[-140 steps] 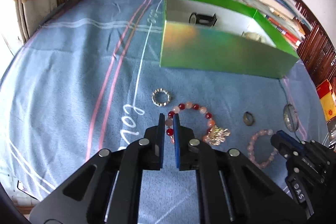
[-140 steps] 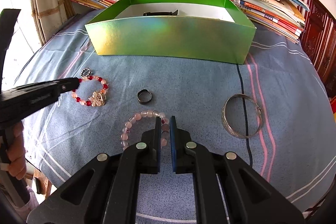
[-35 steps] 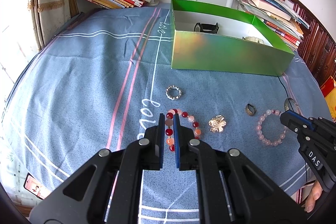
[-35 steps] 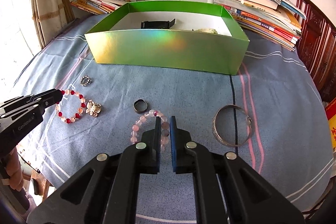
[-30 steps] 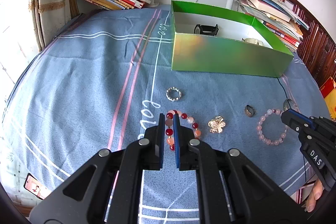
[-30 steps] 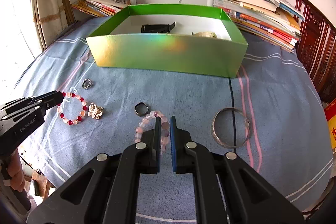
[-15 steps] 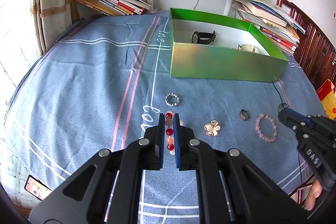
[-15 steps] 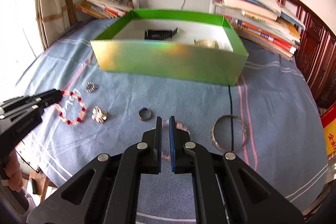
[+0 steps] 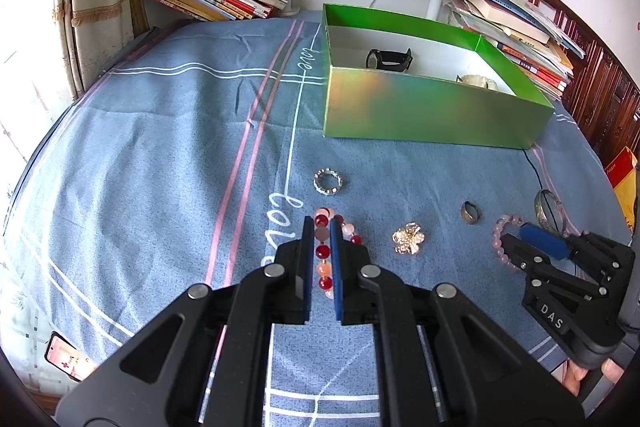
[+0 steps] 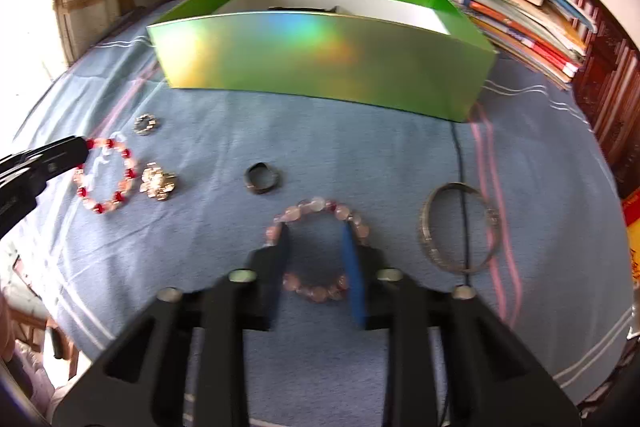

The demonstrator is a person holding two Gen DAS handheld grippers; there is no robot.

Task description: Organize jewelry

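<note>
My left gripper point(image 9: 321, 227) is shut on the red and pink bead bracelet point(image 9: 322, 251), which also shows at the left of the right wrist view point(image 10: 105, 181). My right gripper point(image 10: 316, 233) is open, its fingers astride the pale pink bead bracelet point(image 10: 316, 247) lying on the blue cloth. The green box point(image 9: 424, 105) stands beyond, holding a black watch point(image 9: 389, 59) and a pale item point(image 9: 476, 81).
On the cloth lie a small beaded ring point(image 9: 329, 181), a gold flower brooch point(image 9: 408, 238), a dark ring point(image 9: 470, 213) and a silver bangle point(image 10: 460, 233). Stacks of books point(image 10: 516, 7) line the back and right. A phone point(image 9: 66, 357) lies at the cloth's left edge.
My right gripper has opened and dropped lower over the pink bracelet, which now lies on the cloth between its fingers. My left gripper still holds the red bracelet.
</note>
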